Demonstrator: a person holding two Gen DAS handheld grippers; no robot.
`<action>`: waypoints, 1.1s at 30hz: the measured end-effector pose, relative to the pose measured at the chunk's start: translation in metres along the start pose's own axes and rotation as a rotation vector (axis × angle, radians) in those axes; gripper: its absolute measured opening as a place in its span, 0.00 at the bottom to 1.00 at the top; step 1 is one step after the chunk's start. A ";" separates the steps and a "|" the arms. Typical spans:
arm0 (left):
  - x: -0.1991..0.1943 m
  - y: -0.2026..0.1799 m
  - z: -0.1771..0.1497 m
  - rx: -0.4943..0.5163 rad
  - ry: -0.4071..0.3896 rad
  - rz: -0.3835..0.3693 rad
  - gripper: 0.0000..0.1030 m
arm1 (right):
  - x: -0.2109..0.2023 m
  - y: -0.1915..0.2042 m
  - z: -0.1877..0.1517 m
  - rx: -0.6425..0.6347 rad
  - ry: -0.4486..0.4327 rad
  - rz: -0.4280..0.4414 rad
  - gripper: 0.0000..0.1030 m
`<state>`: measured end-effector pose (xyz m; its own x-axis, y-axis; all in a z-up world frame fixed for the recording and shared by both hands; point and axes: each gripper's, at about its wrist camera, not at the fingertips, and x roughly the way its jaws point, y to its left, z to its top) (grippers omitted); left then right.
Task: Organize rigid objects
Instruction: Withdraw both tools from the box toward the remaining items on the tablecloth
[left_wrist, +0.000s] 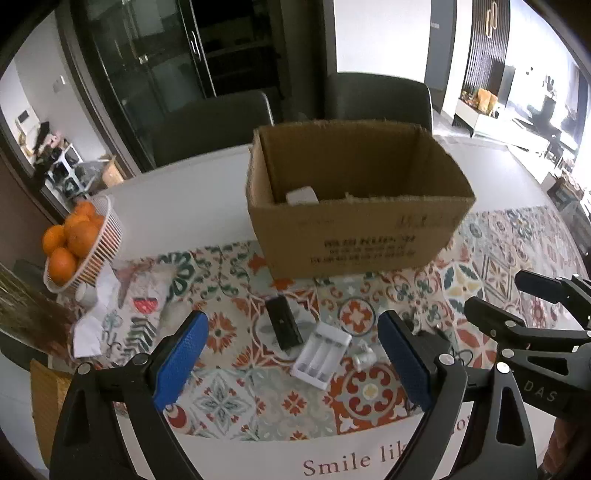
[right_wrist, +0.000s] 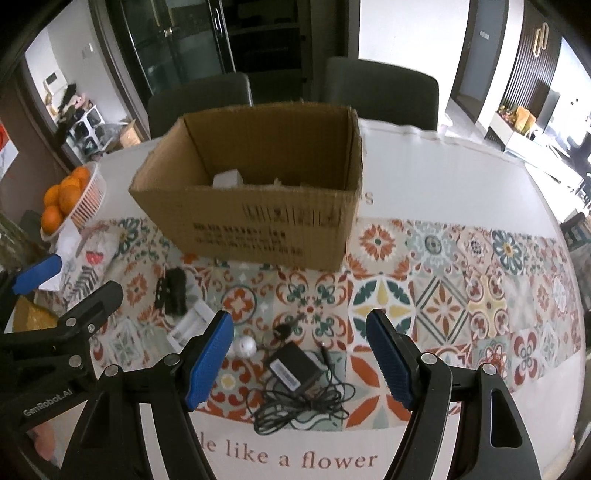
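Hovering over the patterned mat, the left gripper (left_wrist: 291, 354) had its blue jaws spread wide with nothing between them; low in its frame, framed by the jaws, lay a white battery charger (left_wrist: 320, 354) and a black rectangular block (left_wrist: 282, 324). The right gripper (right_wrist: 301, 360) was likewise agape and empty above a black power adapter (right_wrist: 291, 371) with its tangled cord, beside a small white ball (right_wrist: 245, 345). The cardboard box (left_wrist: 354, 236) stood at centre frame, a white object (left_wrist: 303, 195) inside it.

Print on cardboard box (left_wrist: 360, 225) blurred — white item inside (left_wrist: 302, 196) half hidden.
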<state>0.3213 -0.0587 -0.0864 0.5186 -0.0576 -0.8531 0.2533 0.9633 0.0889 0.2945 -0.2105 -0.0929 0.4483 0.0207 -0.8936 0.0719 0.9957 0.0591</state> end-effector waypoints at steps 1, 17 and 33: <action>0.002 -0.001 -0.002 0.002 0.007 -0.001 0.91 | 0.003 0.000 -0.002 0.000 0.009 0.003 0.73; 0.039 -0.015 -0.040 0.051 0.126 -0.023 0.91 | 0.037 -0.001 -0.039 -0.018 0.129 0.019 0.73; 0.073 -0.040 -0.057 0.213 0.209 -0.064 0.89 | 0.071 -0.006 -0.059 -0.079 0.227 0.013 0.73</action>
<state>0.3030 -0.0866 -0.1815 0.3225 -0.0402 -0.9457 0.4573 0.8814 0.1184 0.2737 -0.2098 -0.1828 0.2367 0.0444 -0.9706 -0.0060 0.9990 0.0442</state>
